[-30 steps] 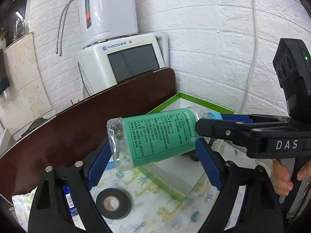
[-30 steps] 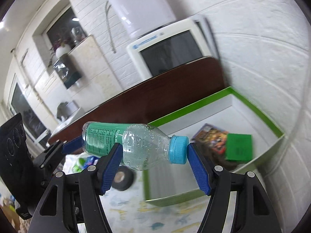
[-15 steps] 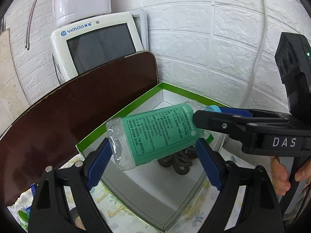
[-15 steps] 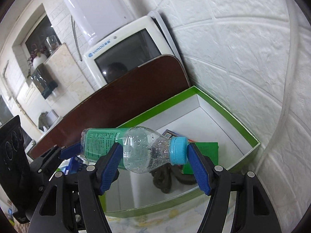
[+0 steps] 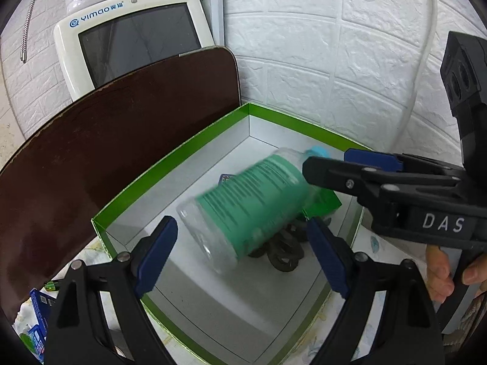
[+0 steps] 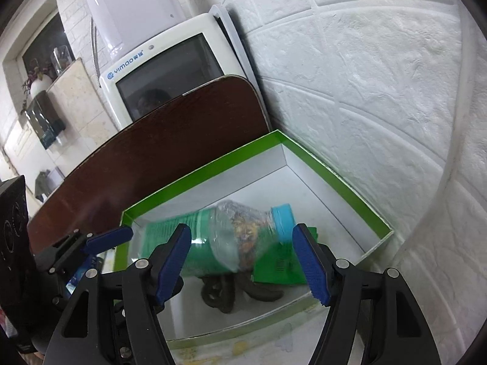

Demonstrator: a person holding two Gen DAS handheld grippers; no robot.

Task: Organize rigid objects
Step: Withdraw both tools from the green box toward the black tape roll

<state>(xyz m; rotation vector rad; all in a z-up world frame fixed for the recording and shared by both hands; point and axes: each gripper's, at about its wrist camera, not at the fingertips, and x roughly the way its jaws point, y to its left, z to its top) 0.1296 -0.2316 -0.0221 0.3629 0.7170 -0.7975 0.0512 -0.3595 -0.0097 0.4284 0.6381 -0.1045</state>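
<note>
A clear plastic bottle (image 5: 243, 210) with a green label and blue cap is blurred, free of both grippers, falling into the green-rimmed white box (image 5: 170, 158). It also shows in the right wrist view (image 6: 231, 237), over the box (image 6: 334, 179). My left gripper (image 5: 243, 255) is open above the box's near side. My right gripper (image 6: 243, 261) is open too, its fingers either side of the bottle without touching it. In the left wrist view the right gripper's fingers (image 5: 365, 176) reach in from the right.
In the box lie a dark chain (image 6: 222, 292), a green packet (image 6: 283, 261) and a printed card (image 5: 225, 179). A brown board (image 5: 91, 158) and a white monitor (image 5: 137, 36) stand behind it. A white brick wall (image 6: 365, 91) is close on the right.
Both grippers opened and let go of the bottle, which dropped toward the box floor. Both cameras moved closer over the box.
</note>
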